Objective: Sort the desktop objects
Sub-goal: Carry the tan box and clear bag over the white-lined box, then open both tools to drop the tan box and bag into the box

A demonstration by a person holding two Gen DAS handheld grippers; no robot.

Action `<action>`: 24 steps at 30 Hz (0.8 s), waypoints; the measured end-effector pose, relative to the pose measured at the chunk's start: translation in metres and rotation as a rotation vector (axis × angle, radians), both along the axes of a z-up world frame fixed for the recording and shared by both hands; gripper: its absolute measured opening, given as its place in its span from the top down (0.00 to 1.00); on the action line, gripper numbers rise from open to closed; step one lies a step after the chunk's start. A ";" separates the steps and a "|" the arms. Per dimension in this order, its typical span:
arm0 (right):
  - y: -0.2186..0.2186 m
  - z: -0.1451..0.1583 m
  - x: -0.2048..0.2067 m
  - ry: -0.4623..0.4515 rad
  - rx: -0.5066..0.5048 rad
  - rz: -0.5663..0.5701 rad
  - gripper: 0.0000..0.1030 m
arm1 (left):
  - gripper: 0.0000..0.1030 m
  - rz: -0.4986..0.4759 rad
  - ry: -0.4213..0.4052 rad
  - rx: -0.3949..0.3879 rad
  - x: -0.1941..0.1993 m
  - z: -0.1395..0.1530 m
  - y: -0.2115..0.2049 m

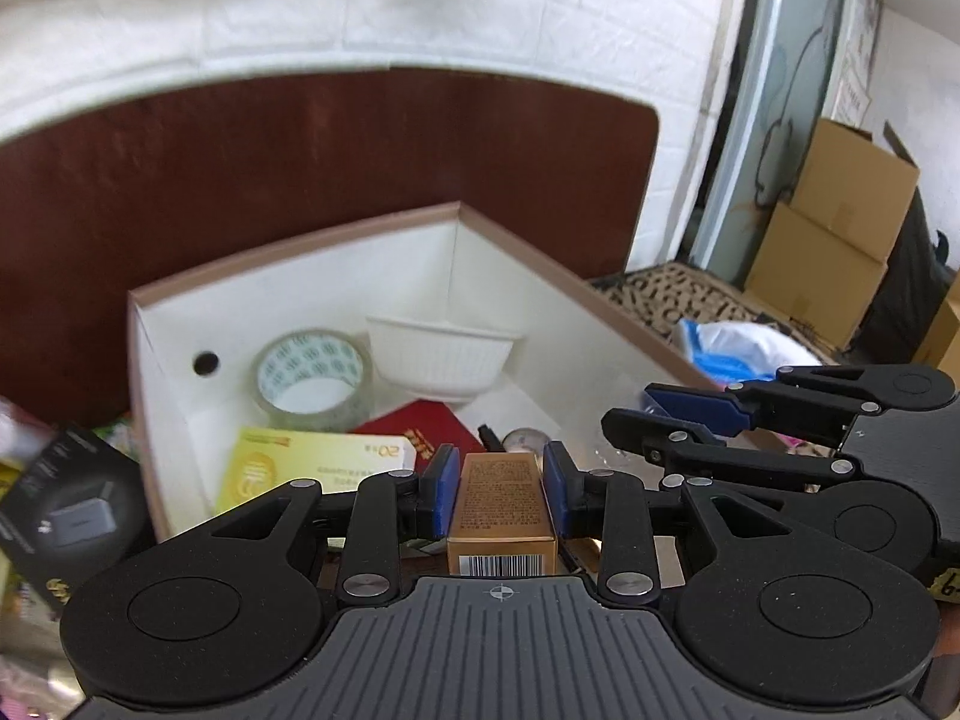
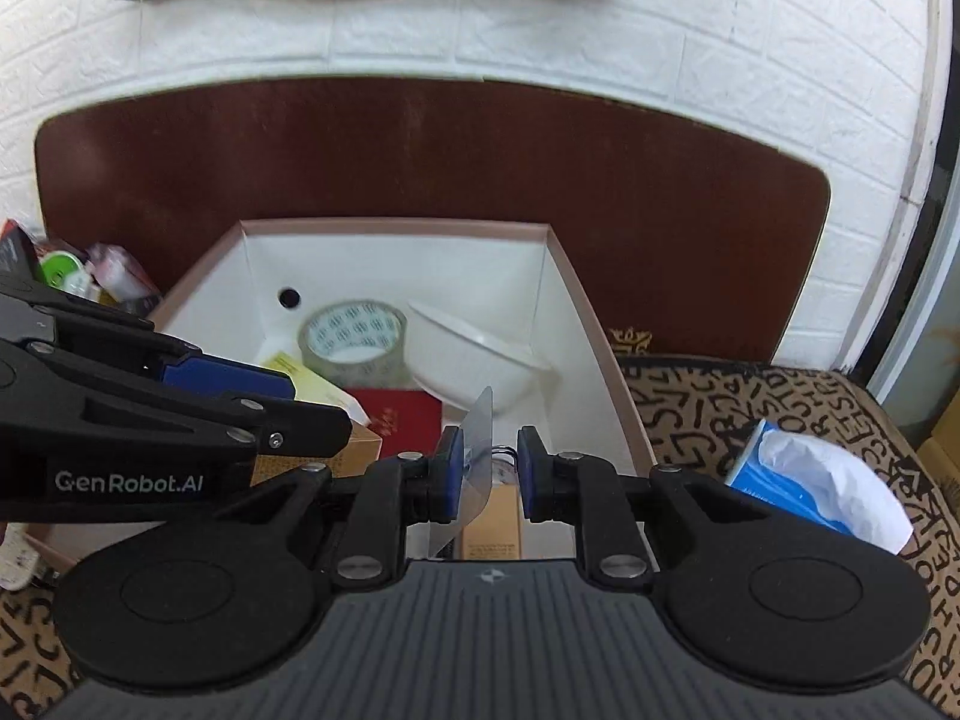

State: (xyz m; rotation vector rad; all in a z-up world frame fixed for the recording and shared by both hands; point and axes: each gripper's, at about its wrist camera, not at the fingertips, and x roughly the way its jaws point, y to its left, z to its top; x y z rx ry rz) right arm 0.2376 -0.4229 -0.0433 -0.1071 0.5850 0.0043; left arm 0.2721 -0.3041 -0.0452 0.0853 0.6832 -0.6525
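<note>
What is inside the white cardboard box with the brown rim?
Inside the white cardboard box with the brown rim: a clear tape roll, a white ribbed plastic bowl, a dark red booklet and a yellow-green flat packet. The tools cover the near floor.

We cannot tell what the clear, thin plastic piece [image 2: 477, 450] between the right hand-held gripper's [image 2: 487, 468] pads belongs to. The left hand-held gripper [image 1: 499, 495] hides most of the red booklet [image 1: 429, 426]. The heap of packets [image 2: 90, 276] left of the white open-topped box [image 2: 396, 252] is blurred, and the black carton [image 1: 72, 516] is cut off.
</note>
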 end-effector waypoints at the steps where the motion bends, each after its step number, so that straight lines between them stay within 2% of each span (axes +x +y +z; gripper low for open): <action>1: -0.002 -0.004 0.004 0.007 -0.003 -0.004 0.79 | 0.71 -0.001 0.006 0.003 0.003 -0.003 -0.002; 5: -0.008 -0.011 0.015 0.023 -0.002 0.000 0.79 | 0.71 -0.007 0.009 0.022 0.012 -0.011 -0.007; 6: -0.009 -0.011 0.017 0.025 -0.005 0.002 0.79 | 0.68 -0.005 0.005 0.023 0.013 -0.011 -0.007; 7: -0.009 -0.012 0.018 0.025 -0.005 0.004 0.78 | 0.53 -0.001 -0.003 0.020 0.014 -0.011 -0.007; 9: -0.009 -0.012 0.019 0.020 -0.004 0.012 0.77 | 0.38 0.027 -0.038 0.014 0.012 -0.009 -0.005; 11: -0.011 -0.012 0.018 0.008 -0.019 0.002 0.57 | 0.27 0.052 -0.070 0.026 0.011 -0.006 -0.002; 12: -0.012 -0.012 0.017 0.000 -0.026 -0.010 0.35 | 0.11 0.055 -0.080 0.018 0.010 -0.004 0.002; 13: -0.014 -0.012 0.015 -0.010 -0.024 -0.015 0.28 | 0.00 0.064 -0.090 0.003 0.009 -0.002 0.006; 15: -0.014 -0.012 0.011 -0.016 -0.004 -0.001 0.24 | 0.00 0.098 -0.122 -0.031 0.004 0.002 0.014; 16: -0.013 -0.011 0.008 -0.020 -0.003 0.002 0.15 | 0.00 0.097 -0.126 -0.040 0.001 0.004 0.016; 19: -0.003 -0.010 -0.001 -0.038 -0.026 0.022 0.03 | 0.00 0.076 -0.097 -0.020 -0.003 0.007 0.019; 24: 0.012 -0.007 -0.012 -0.049 -0.083 0.024 0.00 | 0.00 0.067 -0.080 0.003 -0.016 0.005 0.022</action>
